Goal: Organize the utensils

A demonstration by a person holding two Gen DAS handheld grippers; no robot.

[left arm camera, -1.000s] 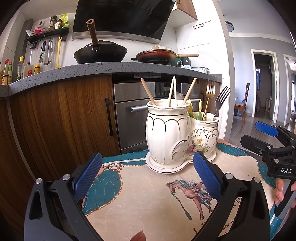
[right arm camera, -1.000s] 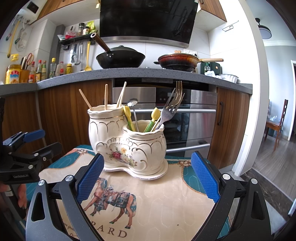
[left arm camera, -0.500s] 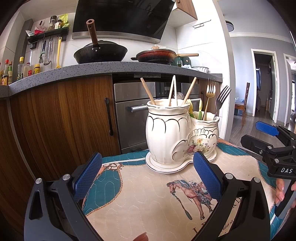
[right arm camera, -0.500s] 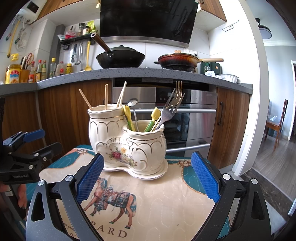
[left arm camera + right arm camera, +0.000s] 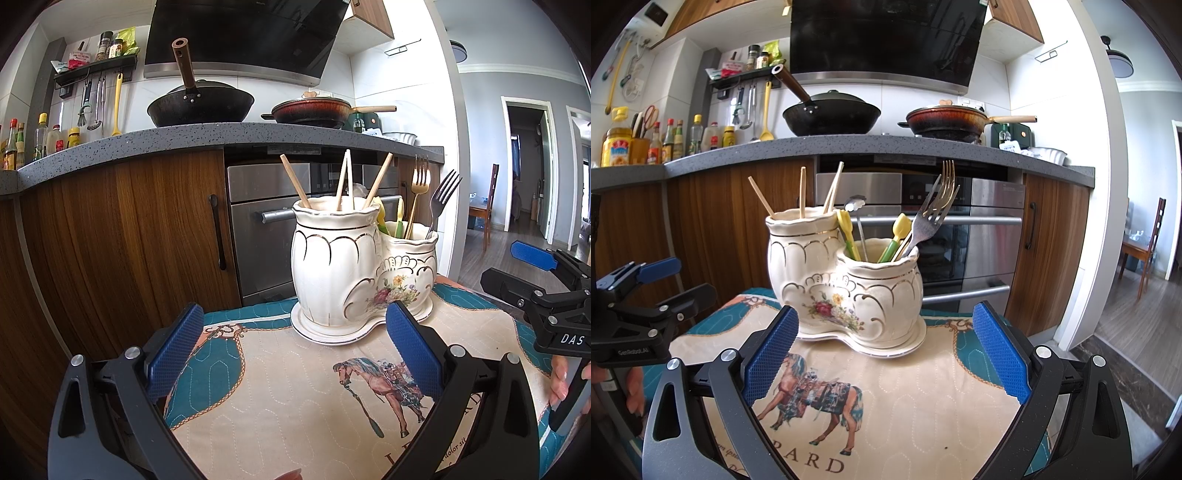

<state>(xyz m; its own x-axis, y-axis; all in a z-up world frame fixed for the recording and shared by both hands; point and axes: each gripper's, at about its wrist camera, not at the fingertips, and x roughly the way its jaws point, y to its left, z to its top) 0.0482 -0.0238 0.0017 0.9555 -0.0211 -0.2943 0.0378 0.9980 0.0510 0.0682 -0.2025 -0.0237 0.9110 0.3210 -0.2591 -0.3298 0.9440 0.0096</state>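
A white ceramic two-pot utensil holder (image 5: 354, 280) (image 5: 846, 284) stands on a horse-print cloth (image 5: 303, 391). Its tall pot holds several wooden chopsticks (image 5: 345, 181) (image 5: 802, 192). Its low pot holds a gold fork (image 5: 419, 184), a silver fork (image 5: 929, 218), yellow-green spoons (image 5: 895, 236) and a small silver spoon (image 5: 856, 206). My left gripper (image 5: 293, 347) is open and empty, just short of the holder. My right gripper (image 5: 886, 349) is open and empty, in front of the holder. Each gripper shows at the edge of the other's view.
The cloth covers a small table (image 5: 964, 325) whose edges drop off to the floor. Behind it are wooden cabinets (image 5: 122, 236), an oven (image 5: 960, 229) and a grey counter (image 5: 184, 136) with a black wok (image 5: 201, 103) and a red pan (image 5: 945, 122).
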